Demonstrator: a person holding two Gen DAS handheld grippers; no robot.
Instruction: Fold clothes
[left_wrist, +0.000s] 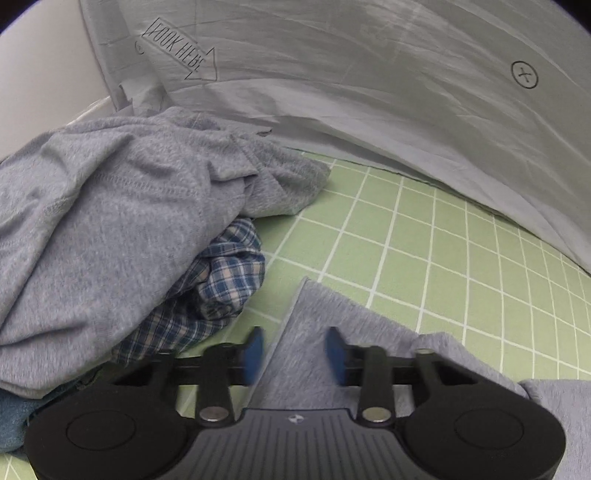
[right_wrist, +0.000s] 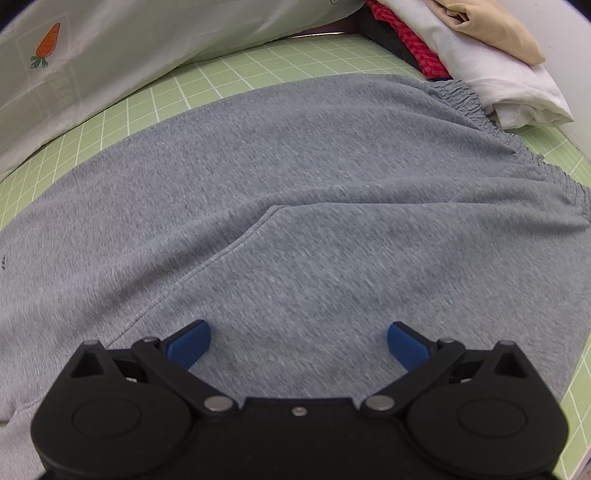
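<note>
The grey sweatpants (right_wrist: 295, 177) lie spread flat on the green grid mat (right_wrist: 207, 74), elastic waistband (right_wrist: 476, 107) toward a stack of folded clothes (right_wrist: 480, 62), likely smoothed for folding. The right tool (right_wrist: 298, 341) hangs over them, jaws wide, holding nothing. The left tool (left_wrist: 294, 352) is narrower but empty, at a corner of the sweatpants. Left of that corner, a crumpled grey garment (left_wrist: 110, 229) and plaid cloth (left_wrist: 218, 273) crowd the mat; beyond the sweatpants a pale printed sheet (right_wrist: 110, 48) borders it.

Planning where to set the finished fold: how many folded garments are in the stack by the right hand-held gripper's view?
4 visible: tan on top, white beneath, red patterned, then dark at bottom. More may be hidden behind.
</note>
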